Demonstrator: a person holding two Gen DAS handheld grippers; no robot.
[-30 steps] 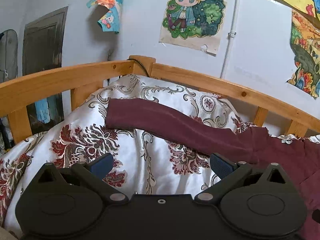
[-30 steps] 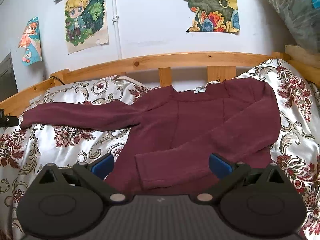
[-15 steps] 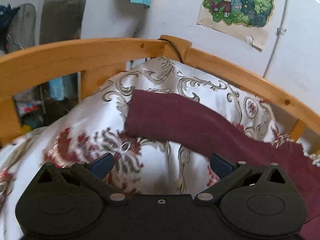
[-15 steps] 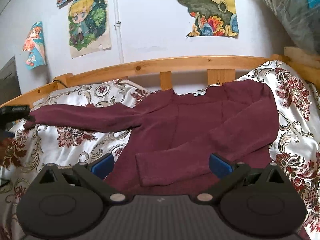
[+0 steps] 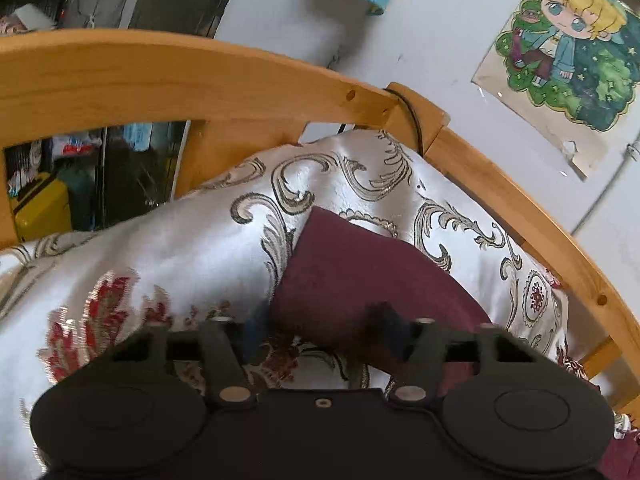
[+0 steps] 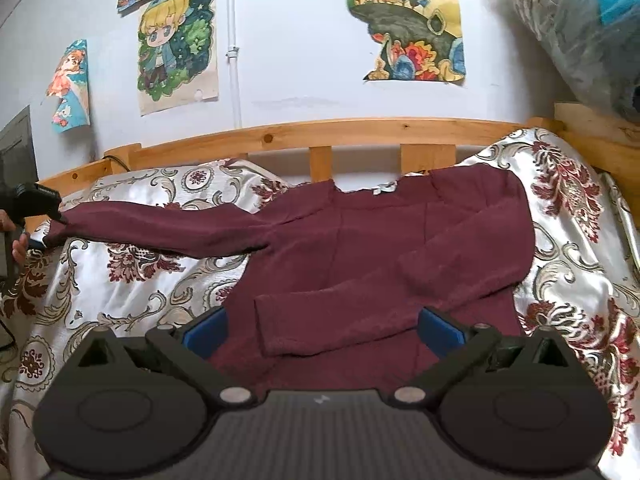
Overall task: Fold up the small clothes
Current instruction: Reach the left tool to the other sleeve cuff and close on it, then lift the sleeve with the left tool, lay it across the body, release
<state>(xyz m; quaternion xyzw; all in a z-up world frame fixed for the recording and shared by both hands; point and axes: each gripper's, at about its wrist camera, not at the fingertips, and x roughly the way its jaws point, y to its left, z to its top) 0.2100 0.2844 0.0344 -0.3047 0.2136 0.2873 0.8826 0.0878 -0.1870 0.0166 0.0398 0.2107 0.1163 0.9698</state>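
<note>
One wooden-railed bed (image 6: pixel 304 136) carries everything here, its top covered by a glossy white bedspread (image 6: pixel 132 292) printed with red flowers and grey scrolls. That wide, soft surface serves as the folding ground, which is likely why the garment lies spread out flat on it.

On the bedspread lies a maroon long-sleeved top (image 6: pixel 372 248), neckline toward the far rail against the wall. One sleeve is already laid diagonally across the body, its cuff (image 6: pixel 268 328) ending near the hem, so by my reading one side of the fold is done. The other sleeve (image 6: pixel 160 228) stretches straight out sideways over the bedspread, well clear of the body; it is the part not yet folded in.

Left tool (image 5: pixel 320 332): it sits at the cuff end (image 5: pixel 320 264) of that outstretched sleeve, angled downward, and its jaws are closing with the edge of the cuff between them. The blue pads are motion-blurred, so whether they already press the cloth cannot be told. From the right wrist view the same tool (image 6: pixel 32 204) appears at the sleeve's tip. Gripping at the very end would probably let the whole sleeve be carried across in one sweep.

Right tool (image 6: pixel 320 330): its jaws are spread wide and empty, hovering over the hem and the folded cuff, seemingly waiting or ready to steady the body.
</note>
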